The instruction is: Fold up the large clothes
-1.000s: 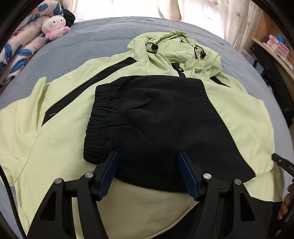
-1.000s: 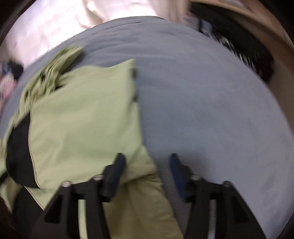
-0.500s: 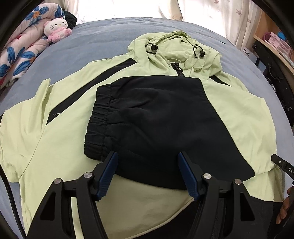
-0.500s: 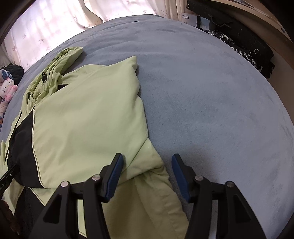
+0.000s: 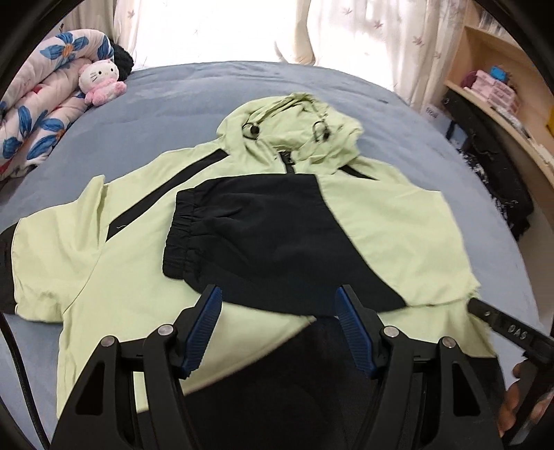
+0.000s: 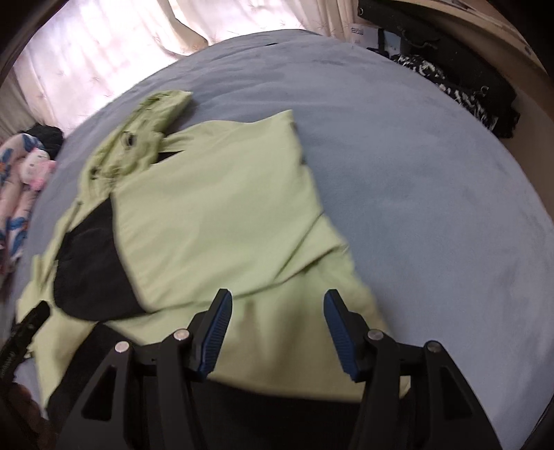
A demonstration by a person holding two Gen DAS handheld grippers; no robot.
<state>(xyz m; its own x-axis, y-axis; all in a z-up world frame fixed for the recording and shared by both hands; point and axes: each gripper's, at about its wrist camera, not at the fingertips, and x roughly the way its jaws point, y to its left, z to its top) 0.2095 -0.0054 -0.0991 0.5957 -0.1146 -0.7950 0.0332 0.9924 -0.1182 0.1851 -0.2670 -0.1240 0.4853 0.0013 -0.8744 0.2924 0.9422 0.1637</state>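
Observation:
A light green hooded jacket [image 5: 387, 221] with black panels lies front up on the blue-grey bed [image 5: 173, 104], hood at the far end. One sleeve is folded across the chest, its black cuff [image 5: 180, 239] at the left. My left gripper [image 5: 277, 308] is open and empty above the jacket's lower hem. My right gripper [image 6: 275, 313] is open and empty above the jacket's [image 6: 214, 214] right lower corner. The right gripper's finger [image 5: 498, 320] also shows at the right edge of the left wrist view.
A floral quilt [image 5: 38, 117] and a pink plush cat [image 5: 100, 83] lie at the bed's far left. Curtains [image 5: 277, 27] hang behind the bed. A wooden shelf [image 5: 502, 86] and dark clothes [image 6: 460, 86] stand at the right side.
Both grippers have pulled back and risen, so more of the jacket and the bed shows. Both stay open. The jacket lies as before.

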